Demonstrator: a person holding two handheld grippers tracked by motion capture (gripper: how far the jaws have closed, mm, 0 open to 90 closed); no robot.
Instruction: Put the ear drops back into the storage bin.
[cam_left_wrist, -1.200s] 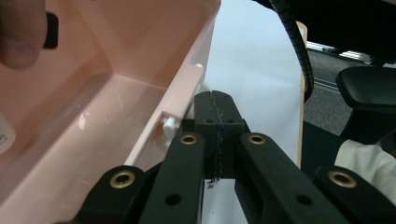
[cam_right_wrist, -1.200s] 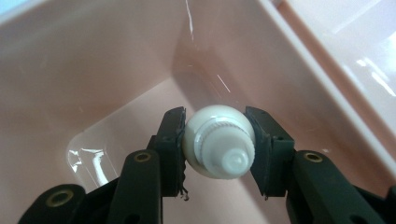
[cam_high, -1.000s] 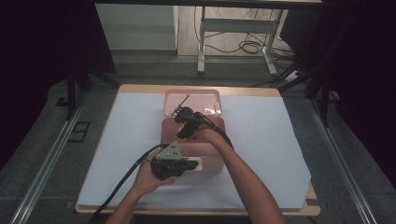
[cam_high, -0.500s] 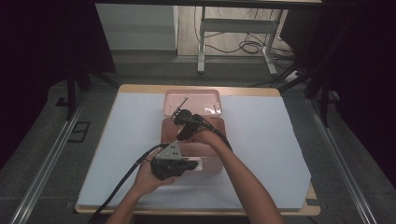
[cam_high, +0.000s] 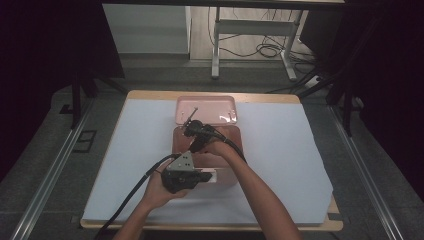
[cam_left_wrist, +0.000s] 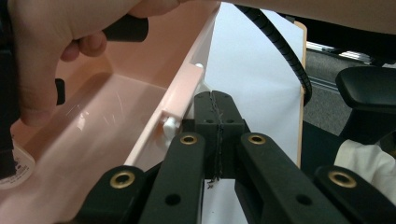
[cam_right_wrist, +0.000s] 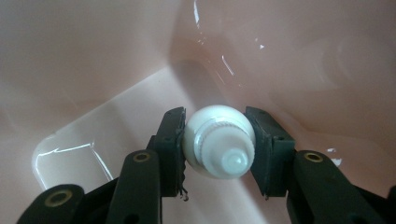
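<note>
A pink plastic box (cam_high: 234, 137) stands open mid-table, its lid (cam_high: 206, 107) tipped back behind it. My right gripper (cam_high: 196, 145) points down into the box. In the right gripper view it (cam_right_wrist: 218, 140) is shut on a small white bottle (cam_right_wrist: 219, 133) with a ribbed cap, held just above the box floor (cam_right_wrist: 116, 121). My left gripper (cam_high: 211, 176) lies at the box's near edge. In the left gripper view it (cam_left_wrist: 217, 100) is shut, pads pressed together with nothing between them, right beside the outer box wall (cam_left_wrist: 177, 98) and a small white peg (cam_left_wrist: 169, 123).
A white cover (cam_high: 280, 150) spreads over the wooden table around the box. The right gripper's ribbed cable (cam_left_wrist: 280, 46) arcs over the table's right side. A black chair part (cam_left_wrist: 369, 88) and white cloth (cam_left_wrist: 369, 161) sit beyond the table edge.
</note>
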